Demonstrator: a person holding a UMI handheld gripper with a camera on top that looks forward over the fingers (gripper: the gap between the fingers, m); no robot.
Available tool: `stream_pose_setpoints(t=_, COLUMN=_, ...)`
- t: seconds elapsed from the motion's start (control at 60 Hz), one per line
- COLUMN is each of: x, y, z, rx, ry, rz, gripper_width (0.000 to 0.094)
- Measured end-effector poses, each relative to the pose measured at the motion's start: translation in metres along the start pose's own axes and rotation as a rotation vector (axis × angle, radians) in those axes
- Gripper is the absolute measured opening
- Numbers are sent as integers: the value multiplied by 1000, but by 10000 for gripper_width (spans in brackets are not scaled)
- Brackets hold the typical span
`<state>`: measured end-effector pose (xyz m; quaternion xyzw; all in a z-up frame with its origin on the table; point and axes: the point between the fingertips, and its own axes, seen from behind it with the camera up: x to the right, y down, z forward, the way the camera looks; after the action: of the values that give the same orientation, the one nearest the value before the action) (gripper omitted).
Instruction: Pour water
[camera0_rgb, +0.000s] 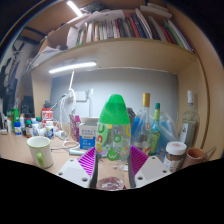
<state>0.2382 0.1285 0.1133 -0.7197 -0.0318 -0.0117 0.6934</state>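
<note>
A wooden desk (15, 150) carries a crowd of things. A pale green mug (40, 151) stands near its front edge, with small bottles and jars (20, 122) farther back. Toward the middle sit a carton (89, 132) and a white cable (68, 143) — beyond them, glass bottles (150, 122) — and a brown-lidded jar (176, 153). Above, a shelf (120, 48) holds a row of books (125, 27).

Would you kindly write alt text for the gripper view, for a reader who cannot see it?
A green bottle stands upright between the gripper's two pink-padded fingers, over a cluttered desk. A mug sits to one side, glass bottles and a jar to the other, under a lit shelf of books.
</note>
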Motion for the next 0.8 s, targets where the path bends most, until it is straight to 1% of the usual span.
stream_pose_setpoints(t=0.083, x=0, y=-1, z=-1, rx=3, ry=-11, rz=-11, gripper_width=541)
stream_pose_setpoints(t=0.117, x=2, y=2, z=-1, rx=-13, ry=-12, rz=-18, gripper_width=587)
stream_pose_setpoints(t=0.183, x=8, y=16, z=-5, rx=-92, ry=0, rz=-24, gripper_width=822)
stream_pose_setpoints(t=0.2, x=9, y=18, z=-7, rx=-101, ry=4, rz=-19, gripper_width=859)
stream_pose_setpoints(t=0.35, x=7, y=17, z=-40, rx=-118, ry=-20, rz=7, gripper_width=849)
stream_pose_setpoints(t=0.45, x=11, y=15, z=-74, rx=-111, ry=-9, rz=14, gripper_width=849)
stream_pose_setpoints(t=0.583, x=2, y=11, z=-144, rx=-111, ry=-18, rz=29, gripper_width=848)
stream_pose_setpoints(t=0.667, x=-10, y=8, z=-192, rx=-92, ry=-42, rz=24, gripper_width=851)
stream_pose_setpoints(t=0.8, x=-29, y=17, z=-267, rx=-85, ry=-66, rz=54, gripper_width=850)
